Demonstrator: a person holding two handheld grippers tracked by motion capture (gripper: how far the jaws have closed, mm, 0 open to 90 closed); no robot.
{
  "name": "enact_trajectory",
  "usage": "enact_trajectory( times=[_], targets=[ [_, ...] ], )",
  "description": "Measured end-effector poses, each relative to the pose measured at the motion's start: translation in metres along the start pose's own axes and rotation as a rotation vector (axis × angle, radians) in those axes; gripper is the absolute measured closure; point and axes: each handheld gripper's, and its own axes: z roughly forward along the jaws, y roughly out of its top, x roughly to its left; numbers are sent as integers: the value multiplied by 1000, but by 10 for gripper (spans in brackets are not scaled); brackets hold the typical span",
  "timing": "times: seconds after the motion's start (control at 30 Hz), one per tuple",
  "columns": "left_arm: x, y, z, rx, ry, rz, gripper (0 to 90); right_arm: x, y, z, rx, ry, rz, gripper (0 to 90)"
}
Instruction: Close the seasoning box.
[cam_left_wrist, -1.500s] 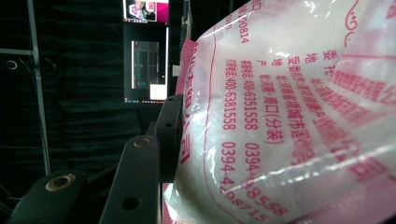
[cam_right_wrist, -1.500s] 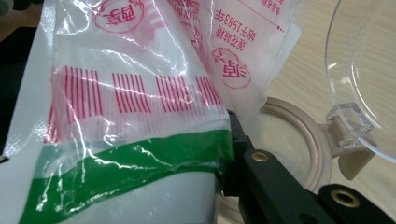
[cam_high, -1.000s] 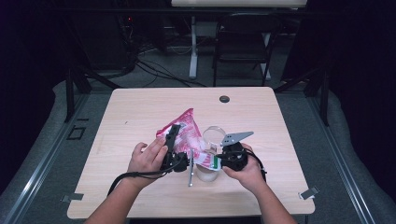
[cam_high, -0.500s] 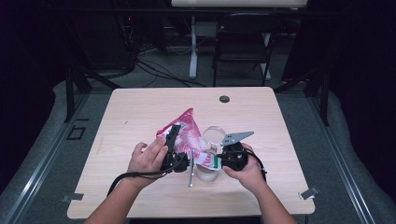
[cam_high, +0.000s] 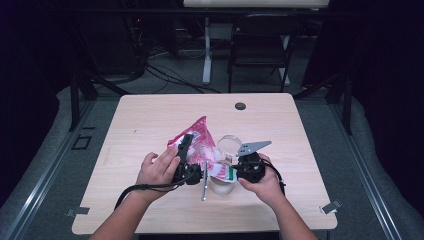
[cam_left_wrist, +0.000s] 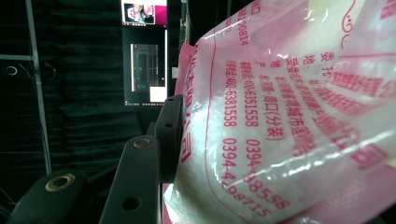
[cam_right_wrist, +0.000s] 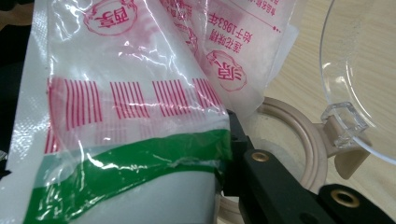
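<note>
1. Pink-and-white printed plastic bag (cam_high: 200, 145) holding white grains is lying tilted over the middle of the pale wooden table (cam_high: 150, 115), held up between the two grippers.
2. Left gripper (cam_high: 186, 160), in the person's left hand (cam_high: 157, 170), is clamping the pink side of the bag; in the left gripper view the film (cam_left_wrist: 289, 116) is pressing against one black jaw, while the other jaw is hidden behind it.
3. Right gripper (cam_high: 245, 167), in the person's right hand (cam_high: 265, 182), is pinching the bag's green-striped end (cam_right_wrist: 130, 158); in the right gripper view one jaw is showing beside the film and the other is covered by it.
4. Round clear plastic container with a beige rim (cam_right_wrist: 299, 140) is sitting just under the bag's white end, its clear hinged lid (cam_right_wrist: 359, 70) standing open; the bag is cutting off much of the rim, and the contents are hard to make out, possibly a thin layer of white grains.
5. Slim silver stick-like thing (cam_high: 204, 177) is lying on the table between the hands, too small in the high view to identify.
6. Small dark round cap (cam_high: 240, 106) is sitting well apart, near the far edge.
7. Dark folding chair (cam_high: 260, 50) and cables on the floor are standing beyond the table.
</note>
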Motion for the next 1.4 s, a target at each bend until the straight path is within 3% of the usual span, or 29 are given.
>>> enact_trajectory(
  times=[0.33,0.6,0.7,1.4],
  targets=[
    [1,1,0,-18,7,17,634,-1,0,0,-9,1,5,900],
    [3,2,-1,-19,0,45,633,-2,-1,0,-7,1,9,900],
    [2,1,-1,-16,-13,36,633,-2,-1,1,-4,0,11,900],
    [4,4,-1,-16,-37,77,632,-2,-2,2,14,-15,5,900]
  ],
)
